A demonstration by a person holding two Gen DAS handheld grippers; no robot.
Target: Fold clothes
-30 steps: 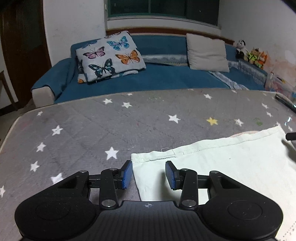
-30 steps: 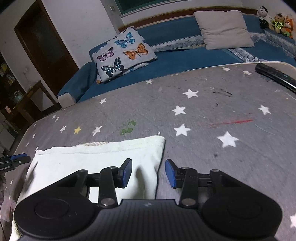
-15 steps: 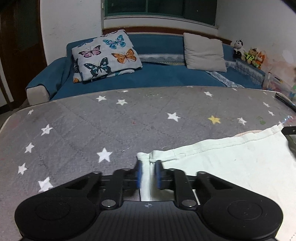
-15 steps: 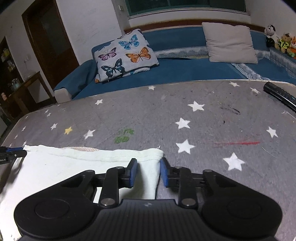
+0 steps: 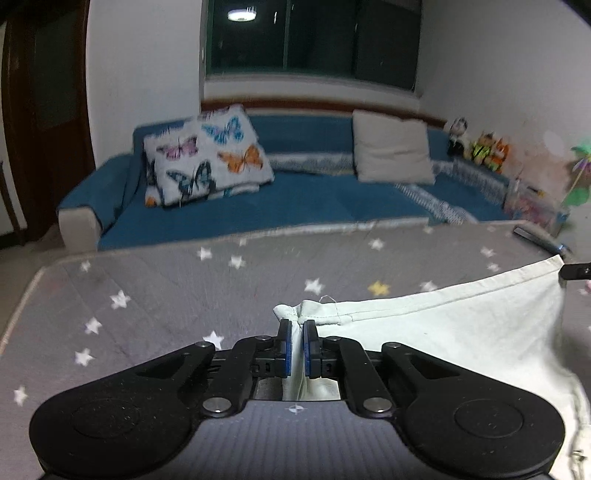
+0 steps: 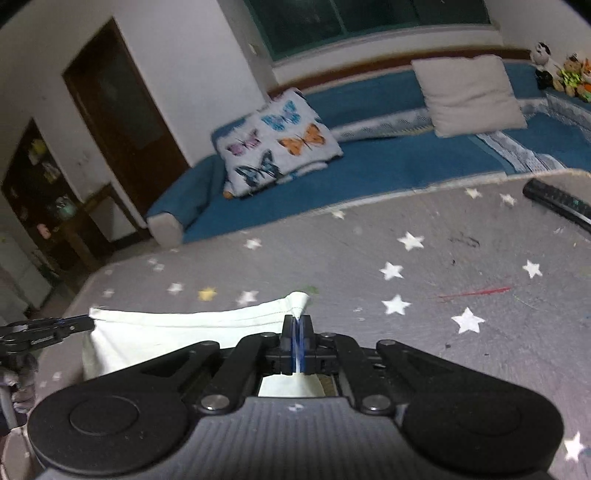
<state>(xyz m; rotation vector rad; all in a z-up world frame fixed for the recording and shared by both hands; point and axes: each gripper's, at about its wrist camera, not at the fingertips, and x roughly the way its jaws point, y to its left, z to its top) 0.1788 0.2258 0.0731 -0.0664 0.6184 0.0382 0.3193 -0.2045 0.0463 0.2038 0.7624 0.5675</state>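
The right wrist view alone shows a dark wooden door (image 6: 122, 110), a shelf unit (image 6: 40, 192) at the left edge and a long black remote control (image 6: 557, 201) lying flat on the grey star-printed cover (image 6: 424, 266); the left wrist view alone shows a ceiling lamp reflected in the dark window (image 5: 240, 15) and a green pinwheel (image 5: 580, 173) at the far right. Both views take in the blue sofa (image 5: 314, 199) with the butterfly cushion (image 5: 207, 158), a plain beige cushion (image 5: 391, 151) and small plush toys (image 5: 480, 147). The garment (image 5: 443, 332) is pale cream-white cloth with a stitched hem along its far edge, which runs taut and nearly straight between 2 pinched corners, clear of the cover, while the cloth sags below it. The left hand-held gripper (image 5: 295, 345) is closed narrow on the garment's left corner, a small bunch of hem poking up just past its blue pads (image 5: 284, 347). The right hand-held gripper (image 6: 297, 345) is clamped almost flat on the opposite corner, whose tip stands up just beyond the pads. Each hand-held gripper appears at the edge of the other's view, at the far end of the hem. The surface under the cover cannot be identified.
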